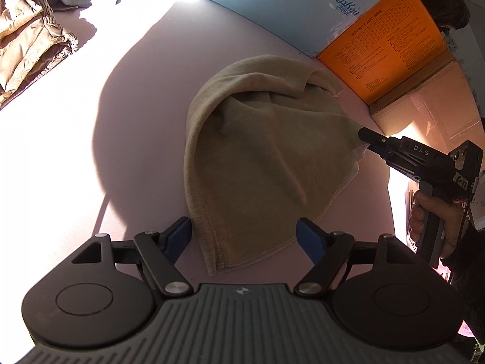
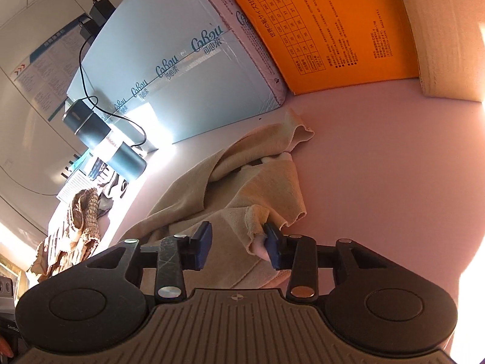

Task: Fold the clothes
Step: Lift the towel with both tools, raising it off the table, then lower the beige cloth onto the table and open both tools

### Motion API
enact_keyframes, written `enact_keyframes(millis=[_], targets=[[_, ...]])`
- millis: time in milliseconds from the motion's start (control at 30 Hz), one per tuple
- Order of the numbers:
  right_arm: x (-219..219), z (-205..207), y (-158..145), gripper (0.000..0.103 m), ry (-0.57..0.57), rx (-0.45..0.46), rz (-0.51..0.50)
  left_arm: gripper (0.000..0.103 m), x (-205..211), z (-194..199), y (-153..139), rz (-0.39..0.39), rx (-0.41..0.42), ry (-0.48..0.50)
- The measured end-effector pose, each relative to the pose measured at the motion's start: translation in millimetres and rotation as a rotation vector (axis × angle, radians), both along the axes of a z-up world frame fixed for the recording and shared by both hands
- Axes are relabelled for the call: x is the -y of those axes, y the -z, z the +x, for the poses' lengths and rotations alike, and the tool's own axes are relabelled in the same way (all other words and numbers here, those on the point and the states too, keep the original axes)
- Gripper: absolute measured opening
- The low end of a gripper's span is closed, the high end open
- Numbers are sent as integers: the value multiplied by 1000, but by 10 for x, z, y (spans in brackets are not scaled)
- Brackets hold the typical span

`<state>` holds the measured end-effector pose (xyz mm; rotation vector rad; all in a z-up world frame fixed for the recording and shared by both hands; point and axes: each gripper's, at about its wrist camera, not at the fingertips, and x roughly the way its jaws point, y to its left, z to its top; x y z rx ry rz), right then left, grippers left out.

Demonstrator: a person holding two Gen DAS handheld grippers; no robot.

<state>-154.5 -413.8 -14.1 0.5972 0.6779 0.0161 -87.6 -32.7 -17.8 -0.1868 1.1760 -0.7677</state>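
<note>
The left gripper (image 1: 245,236) is hovering with its blue-padded fingers spread apart, one on each side of the near hem of the beige garment (image 1: 257,157), gripping nothing. The garment is lying crumpled on the pink table (image 1: 145,97), in shadow. At its right edge, the right gripper (image 1: 368,139) is reaching in, held by a hand (image 1: 430,221). The left wrist view is not resolving that gripper's jaw gap; the right wrist view is showing the right gripper (image 2: 238,244) with its fingers apart, a fold of garment (image 2: 230,188) lying between them and touching the right pad. Beyond the garment, a light blue box (image 1: 272,9) and an orange box (image 1: 385,51) are standing at the table's far edge. Only the right wrist view is showing a dark cylindrical bottle (image 2: 106,145) with a cable. A tan quilted jacket (image 1: 27,36) is lying at far left.
</note>
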Motion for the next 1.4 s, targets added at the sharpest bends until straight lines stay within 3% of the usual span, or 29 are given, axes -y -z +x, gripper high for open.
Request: enact_keyframes(millis=[33, 133, 367, 533, 700, 833, 933, 1200, 1300, 1400], targets=[[-3, 17, 14, 7, 0, -7, 8, 42, 3, -11, -7, -1, 8, 0], [69, 1, 81, 5, 28, 8, 139, 6, 17, -21, -21, -4, 24, 2], [225, -226, 112, 4, 118, 157, 527, 4, -46, 43, -200, -78, 89, -42], [233, -399, -25, 4, 131, 268, 669, 4, -81, 172, -387, -123, 122, -78], [273, -508, -197, 4, 153, 353, 747, 4, -58, 356, -648, -183, 159, -93], [439, -420, -501, 4, 187, 442, 752, 4, 137, 622, -1015, -249, 217, -80], [606, -234, -898, 4, 204, 510, 703, 4, 335, 906, -1403, -303, 271, -83], [873, 79, -2282, 4, 155, 721, 536, 4, 604, 1276, -2657, -455, 486, -69], [870, -66, -2563, 4, 129, 785, 497, 4, 512, 1253, -2820, -514, 515, -60], [840, -315, -2512, 4, 123, 777, 474, 4, 411, 1203, -2687, -525, 479, -39]])
